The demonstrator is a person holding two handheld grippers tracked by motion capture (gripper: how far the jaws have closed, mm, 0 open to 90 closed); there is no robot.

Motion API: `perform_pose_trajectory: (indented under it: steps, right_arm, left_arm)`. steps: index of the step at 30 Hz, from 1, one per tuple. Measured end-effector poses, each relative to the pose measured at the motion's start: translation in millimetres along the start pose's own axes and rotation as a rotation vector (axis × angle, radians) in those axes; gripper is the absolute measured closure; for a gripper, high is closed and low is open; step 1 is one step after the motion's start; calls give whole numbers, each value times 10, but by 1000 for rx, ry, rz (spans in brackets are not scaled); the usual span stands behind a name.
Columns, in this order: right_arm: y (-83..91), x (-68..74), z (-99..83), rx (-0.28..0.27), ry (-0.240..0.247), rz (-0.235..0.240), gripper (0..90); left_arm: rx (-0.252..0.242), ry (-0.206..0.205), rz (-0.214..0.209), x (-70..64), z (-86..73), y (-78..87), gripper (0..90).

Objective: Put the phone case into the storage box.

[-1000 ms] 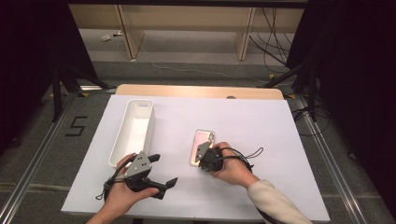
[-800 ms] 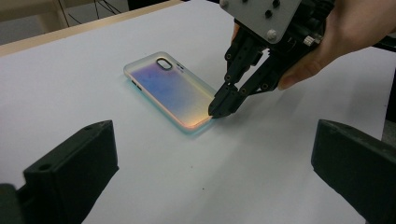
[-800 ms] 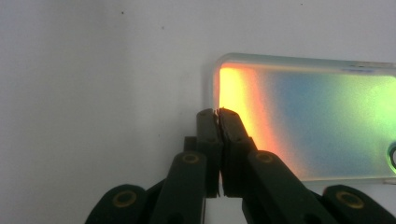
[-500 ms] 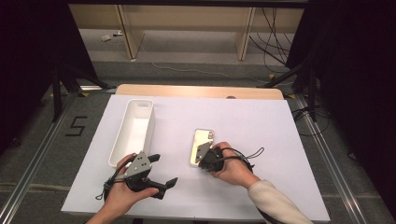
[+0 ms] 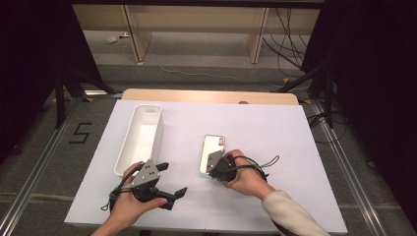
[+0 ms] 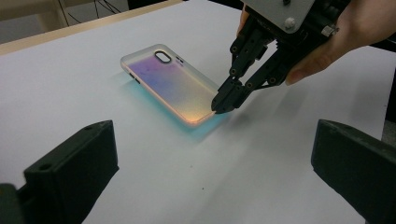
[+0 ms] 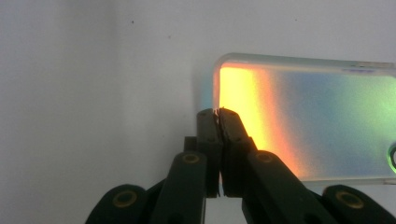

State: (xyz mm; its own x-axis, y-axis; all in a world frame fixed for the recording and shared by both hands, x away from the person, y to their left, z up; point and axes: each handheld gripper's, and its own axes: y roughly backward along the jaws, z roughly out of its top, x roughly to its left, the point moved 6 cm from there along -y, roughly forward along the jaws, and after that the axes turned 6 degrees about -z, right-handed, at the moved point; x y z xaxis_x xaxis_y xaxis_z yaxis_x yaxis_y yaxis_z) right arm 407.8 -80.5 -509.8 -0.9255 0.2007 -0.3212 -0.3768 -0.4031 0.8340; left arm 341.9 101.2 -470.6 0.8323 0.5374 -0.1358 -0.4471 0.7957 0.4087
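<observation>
An iridescent clear phone case [image 5: 212, 147] [image 6: 173, 84] [image 7: 317, 116] lies on the white table cover [image 5: 285, 132], camera hole at its far end. My right gripper [image 5: 210, 169] [image 6: 223, 106] [image 7: 217, 113] is at the case's near short edge, jaws pressed together with the rim pinched between their tips. My left gripper [image 5: 172, 179] [image 6: 212, 128] rests near the front left of the table. It points toward the case, jaws wide apart with nothing between them.
A long white bin [image 5: 156, 137] stands at the left, just beyond my left hand. A wooden table edge [image 5: 211, 96] shows behind the cover. Shelving and cables sit on the floor past it.
The case's sheen goes from pink to pale yellow while my right gripper stays at its near edge. The left gripper has not moved.
</observation>
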Motion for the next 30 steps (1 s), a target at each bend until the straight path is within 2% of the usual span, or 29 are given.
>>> perform_pose_trajectory:
  steps: [5,6,7,11,30]
  right_arm:
    - [15,5,6,-5,6,-8,890]
    - [20,5,8,-5,7,-11,890]
    - [25,13,9,-9,-1,-7,890]
    - [42,7,19,-16,14,-5,890]
    - [142,-3,11,-34,20,-26,891]
  left_arm:
    - [2,0,4,5,-4,0,2]
    - [1,13,3,0,-8,-3,1]
    - [3,-4,1,9,-5,-2,2]
    - [2,3,4,8,-7,-3,2]
    - [-3,4,8,17,-2,-1,4]
